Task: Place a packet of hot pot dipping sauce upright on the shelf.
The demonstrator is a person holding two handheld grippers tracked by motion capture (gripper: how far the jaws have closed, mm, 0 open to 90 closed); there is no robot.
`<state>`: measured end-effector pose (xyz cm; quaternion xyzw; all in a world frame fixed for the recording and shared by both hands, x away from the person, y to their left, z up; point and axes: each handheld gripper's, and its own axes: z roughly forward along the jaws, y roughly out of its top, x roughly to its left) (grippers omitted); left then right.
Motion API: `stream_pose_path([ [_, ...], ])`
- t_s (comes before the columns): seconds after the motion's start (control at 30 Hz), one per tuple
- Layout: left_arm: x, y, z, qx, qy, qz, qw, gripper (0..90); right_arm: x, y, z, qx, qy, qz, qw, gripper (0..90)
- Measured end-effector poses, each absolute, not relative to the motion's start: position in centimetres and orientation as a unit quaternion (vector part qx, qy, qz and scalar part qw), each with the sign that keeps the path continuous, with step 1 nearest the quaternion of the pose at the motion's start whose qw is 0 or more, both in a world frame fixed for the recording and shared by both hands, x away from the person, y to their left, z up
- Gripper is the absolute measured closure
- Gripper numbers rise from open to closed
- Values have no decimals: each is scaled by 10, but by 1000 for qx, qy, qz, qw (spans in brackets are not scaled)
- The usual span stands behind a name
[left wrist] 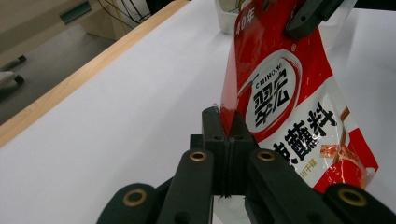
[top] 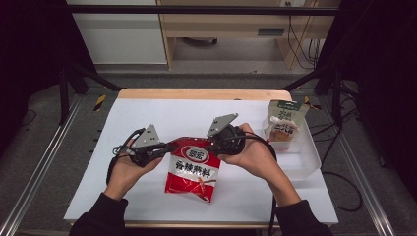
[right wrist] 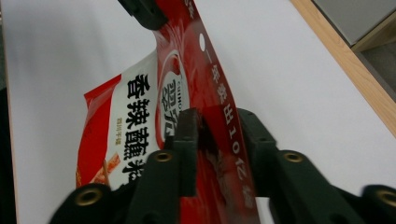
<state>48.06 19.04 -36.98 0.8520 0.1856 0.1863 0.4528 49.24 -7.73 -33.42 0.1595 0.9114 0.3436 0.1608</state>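
The red-and-white foil seasoning pouch (top: 193, 169) is held off the white worktop (top: 147, 118), pinched by the left gripper (top: 167, 146); right gripper (top: 212, 145) jaws stand slightly apart around its top edge. Placement remains.

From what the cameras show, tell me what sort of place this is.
Probably a lab recording station: a white-topped table inside a dark metal frame, loose cables behind, and a person's hand-held grippers lifting a red packet.
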Motion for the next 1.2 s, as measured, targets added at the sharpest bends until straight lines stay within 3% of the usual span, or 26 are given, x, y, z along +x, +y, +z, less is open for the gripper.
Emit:
stream_pose_path([
  [0.13,475,189,-361,855,177,191,448,900,493,-75,-326,146,925,317,153,547],
  [0.23,472,189,-357,851,175,195,455,900,494,-73,-321,143,932,303,139,509],
  [0.47,467,191,-348,846,173,207,460,900,492,-67,-314,133,942,283,119,576],
  [0.5,467,191,-347,845,172,209,461,900,492,-65,-313,130,945,278,115,626],
  [0.67,464,193,-342,839,172,215,469,900,493,-62,-311,127,947,271,115,696],
  [0.9,462,194,-338,835,171,221,474,900,500,-57,-306,126,953,254,110,870],
  [1.2,463,199,-337,824,177,218,492,900,502,-50,-294,116,956,238,122,895],
])
